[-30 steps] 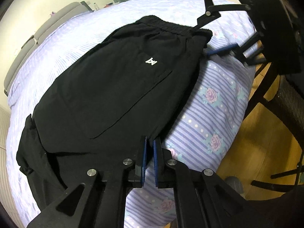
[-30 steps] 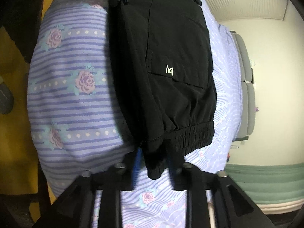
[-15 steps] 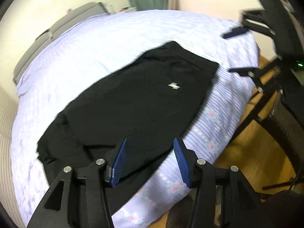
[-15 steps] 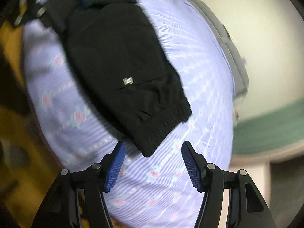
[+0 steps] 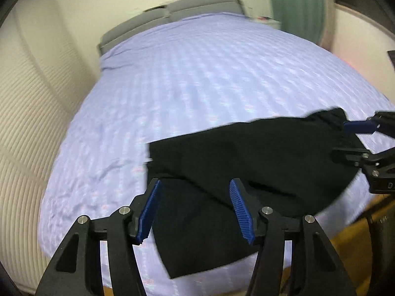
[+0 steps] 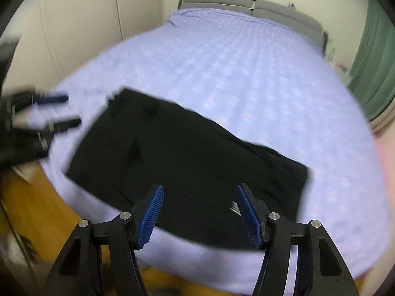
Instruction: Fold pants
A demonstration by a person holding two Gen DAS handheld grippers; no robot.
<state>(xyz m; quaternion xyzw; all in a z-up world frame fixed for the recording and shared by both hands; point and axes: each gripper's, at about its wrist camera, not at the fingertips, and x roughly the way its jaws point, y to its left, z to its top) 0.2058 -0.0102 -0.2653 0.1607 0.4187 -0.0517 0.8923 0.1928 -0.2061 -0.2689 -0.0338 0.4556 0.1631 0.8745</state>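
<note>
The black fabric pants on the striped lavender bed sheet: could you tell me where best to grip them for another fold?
Probably the black fabric pants by their two short ends, from above: they lie flat, folded lengthwise on the striped lavender bed sheet.

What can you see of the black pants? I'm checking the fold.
The black pants lie folded in a flat, roughly rectangular bundle near the bed's foot edge, on the lilac sheet. The fabric looks thin and matte, with an elastic hem at one end and a small white logo. Neither open gripper touches them.
</note>
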